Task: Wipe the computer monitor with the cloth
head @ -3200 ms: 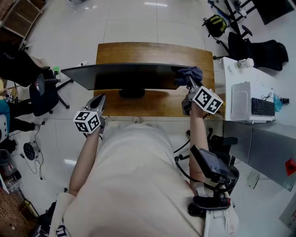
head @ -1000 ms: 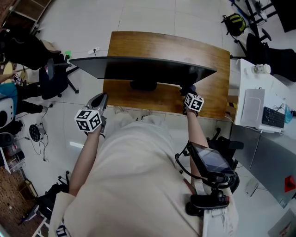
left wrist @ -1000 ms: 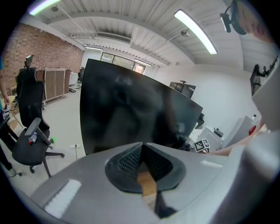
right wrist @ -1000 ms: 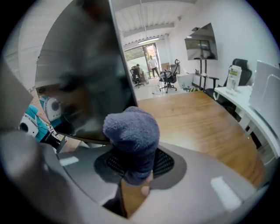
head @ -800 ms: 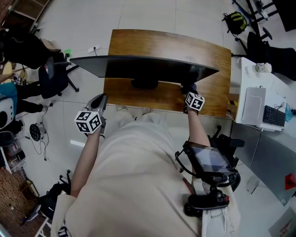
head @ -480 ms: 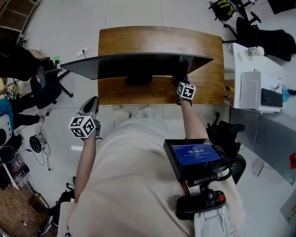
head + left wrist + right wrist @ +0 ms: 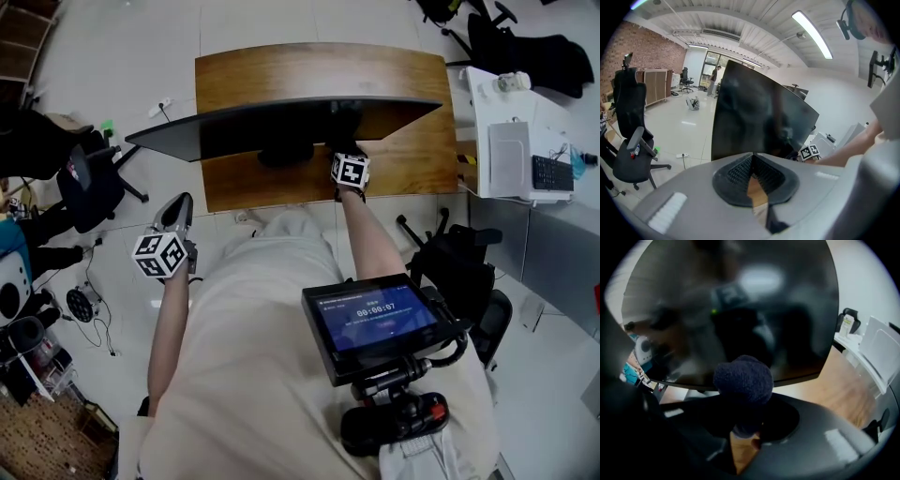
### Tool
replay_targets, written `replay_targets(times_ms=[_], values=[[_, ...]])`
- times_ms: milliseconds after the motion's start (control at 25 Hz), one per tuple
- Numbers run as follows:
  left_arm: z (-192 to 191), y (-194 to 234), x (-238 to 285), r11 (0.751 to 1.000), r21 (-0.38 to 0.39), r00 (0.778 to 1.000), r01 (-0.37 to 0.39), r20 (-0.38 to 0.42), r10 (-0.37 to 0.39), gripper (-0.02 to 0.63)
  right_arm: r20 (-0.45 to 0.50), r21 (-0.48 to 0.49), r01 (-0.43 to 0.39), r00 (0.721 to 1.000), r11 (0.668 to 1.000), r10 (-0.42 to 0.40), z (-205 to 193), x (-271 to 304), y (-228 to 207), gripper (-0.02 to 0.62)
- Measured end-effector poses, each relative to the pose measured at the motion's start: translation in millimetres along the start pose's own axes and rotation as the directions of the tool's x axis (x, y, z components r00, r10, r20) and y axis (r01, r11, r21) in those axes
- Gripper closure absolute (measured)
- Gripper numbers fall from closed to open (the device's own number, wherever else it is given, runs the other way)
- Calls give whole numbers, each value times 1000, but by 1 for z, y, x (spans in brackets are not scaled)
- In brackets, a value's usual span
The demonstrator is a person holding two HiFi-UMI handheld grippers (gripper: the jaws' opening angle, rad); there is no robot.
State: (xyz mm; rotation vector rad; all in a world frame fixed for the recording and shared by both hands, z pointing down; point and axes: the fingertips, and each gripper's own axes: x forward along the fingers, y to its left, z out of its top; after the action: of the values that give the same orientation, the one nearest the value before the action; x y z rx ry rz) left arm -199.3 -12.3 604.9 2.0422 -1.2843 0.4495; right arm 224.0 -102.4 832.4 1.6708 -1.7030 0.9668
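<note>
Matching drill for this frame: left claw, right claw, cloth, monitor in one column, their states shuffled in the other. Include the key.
1. left claw
2. right claw
3. cloth
4. monitor

A. dark screen, stands on the wooden desk
B. shut, nothing in it
C. dark blue, bunched up
D. shut on the cloth

Pairs: 1-B, 2-D, 3-C, 4-A
</note>
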Motion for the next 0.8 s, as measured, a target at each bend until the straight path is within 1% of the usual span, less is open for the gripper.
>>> replay_targets(times_ms=[120,240,320,440,600,800], values=[[3,20,-10,1000,5,1000,4,-4,-4,615,-1,-6,-7,1000,1000,7,-1,-2,29,491],[1,37,-16,1000,5,1000,11,-19,-10,615,-9,-53,-53,999,997,53,1,1,65,491],[-1,47,-20,1000,8,999,11,-34,-11,615,-29,-66,-60,998,996,58,-2,2,83,491],[0,58,-22,1000,10,999,11,-41,-11,615,-53,-49,-39,998,998,37,-4,-1,100,491],[7,65,-20,1000,18,999,16,-32,-15,615,-58,-48,-38,998,998,35,-9,1,117,491],[11,74,-16,999,24,999,25,-27,-24,615,-66,-75,-83,995,994,78,-14,4,152,491]])
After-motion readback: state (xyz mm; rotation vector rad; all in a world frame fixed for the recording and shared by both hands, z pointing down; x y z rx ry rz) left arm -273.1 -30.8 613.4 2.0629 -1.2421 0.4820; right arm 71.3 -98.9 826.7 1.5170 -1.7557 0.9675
